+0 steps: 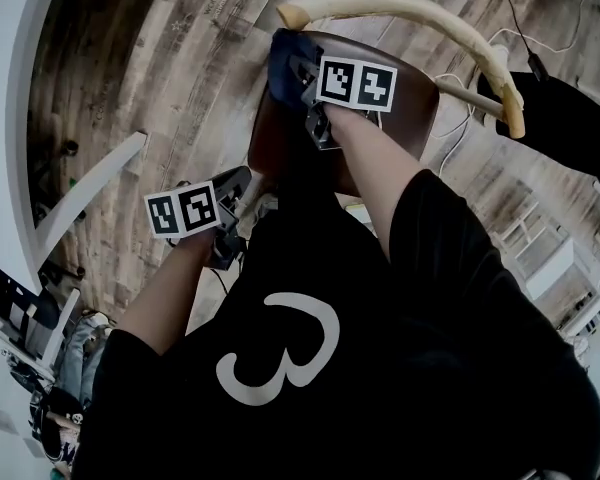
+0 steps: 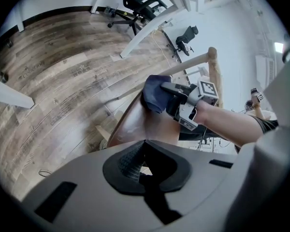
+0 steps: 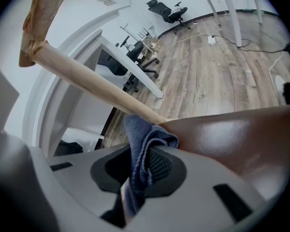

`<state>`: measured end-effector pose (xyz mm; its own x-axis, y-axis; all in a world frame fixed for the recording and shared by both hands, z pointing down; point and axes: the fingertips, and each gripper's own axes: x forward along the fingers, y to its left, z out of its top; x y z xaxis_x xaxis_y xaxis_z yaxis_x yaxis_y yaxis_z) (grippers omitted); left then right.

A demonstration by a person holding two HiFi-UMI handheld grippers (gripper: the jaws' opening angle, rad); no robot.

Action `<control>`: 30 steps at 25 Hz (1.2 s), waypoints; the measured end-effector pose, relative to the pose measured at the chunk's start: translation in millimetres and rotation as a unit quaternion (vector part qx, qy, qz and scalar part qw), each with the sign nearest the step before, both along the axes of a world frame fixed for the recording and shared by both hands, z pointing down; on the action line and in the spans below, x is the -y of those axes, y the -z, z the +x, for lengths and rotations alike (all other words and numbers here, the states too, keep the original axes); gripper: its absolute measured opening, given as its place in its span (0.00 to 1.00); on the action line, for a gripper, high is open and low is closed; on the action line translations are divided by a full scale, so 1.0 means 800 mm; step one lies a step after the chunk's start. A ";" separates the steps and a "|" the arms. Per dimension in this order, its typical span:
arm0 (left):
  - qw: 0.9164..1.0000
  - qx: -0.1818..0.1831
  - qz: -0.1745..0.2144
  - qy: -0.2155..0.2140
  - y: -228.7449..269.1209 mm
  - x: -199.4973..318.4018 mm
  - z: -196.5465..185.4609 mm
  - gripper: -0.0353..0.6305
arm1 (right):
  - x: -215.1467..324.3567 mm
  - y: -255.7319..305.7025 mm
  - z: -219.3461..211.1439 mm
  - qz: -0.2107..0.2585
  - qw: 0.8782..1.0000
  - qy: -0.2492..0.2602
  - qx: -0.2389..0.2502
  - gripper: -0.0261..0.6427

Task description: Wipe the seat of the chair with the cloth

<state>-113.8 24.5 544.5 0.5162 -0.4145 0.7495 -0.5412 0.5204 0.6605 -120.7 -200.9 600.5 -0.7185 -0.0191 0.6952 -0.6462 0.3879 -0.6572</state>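
Pinching a bunched fold of the dark blue cloth (image 3: 137, 144), my right gripper (image 3: 142, 170) is clenched on it, and loose fabric spills out past its tips onto the brown seat (image 3: 232, 134) of the chair. The cloth lies at the seat's edge directly ahead of this gripper, beside the spot where a pale wooden rail (image 1: 400, 8) meets the seat. My left gripper (image 2: 144, 166) hangs behind and to the side of the right one, apart from the seat. Its jaws look closed together on nothing. I judge the cloth soft, light and limp. It would flop unless taken by a thick gathered fold, as it is now, with enough left free to press flat. The seat looks glossy, hard and smooth, so the cloth should glide easily. The chair itself may shift under a hard push.
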 end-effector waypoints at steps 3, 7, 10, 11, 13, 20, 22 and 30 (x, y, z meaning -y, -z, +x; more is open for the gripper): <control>1.000 0.000 -0.004 -0.006 -0.001 0.001 0.002 0.07 | 0.005 -0.008 0.009 0.025 0.999 0.028 -0.020 0.12; 1.000 -0.001 -0.007 -0.011 -0.001 0.004 0.004 0.07 | 0.014 -0.016 0.026 0.038 0.998 0.029 -0.038 0.12; 1.000 0.002 -0.008 -0.016 -0.003 0.009 0.007 0.07 | 0.021 -0.018 0.038 0.042 0.998 0.028 -0.045 0.12; 1.000 0.002 -0.007 -0.019 -0.004 0.011 0.008 0.07 | 0.022 -0.019 0.042 0.044 0.998 0.028 -0.048 0.12; 1.000 0.002 -0.007 -0.024 -0.006 0.015 0.011 0.07 | 0.024 -0.020 0.050 0.047 0.997 0.028 -0.053 0.12; 0.999 -0.001 -0.003 -0.043 -0.008 0.028 0.020 0.07 | 0.039 -0.023 0.090 0.057 0.995 0.003 -0.077 0.12; 0.999 0.001 -0.003 -0.050 -0.009 0.029 0.021 0.07 | 0.043 -0.021 0.103 0.061 0.995 -0.009 -0.084 0.12; 0.997 0.004 0.001 -0.073 -0.012 0.044 0.036 0.07 | 0.064 -0.021 0.182 0.078 0.989 -0.040 -0.121 0.12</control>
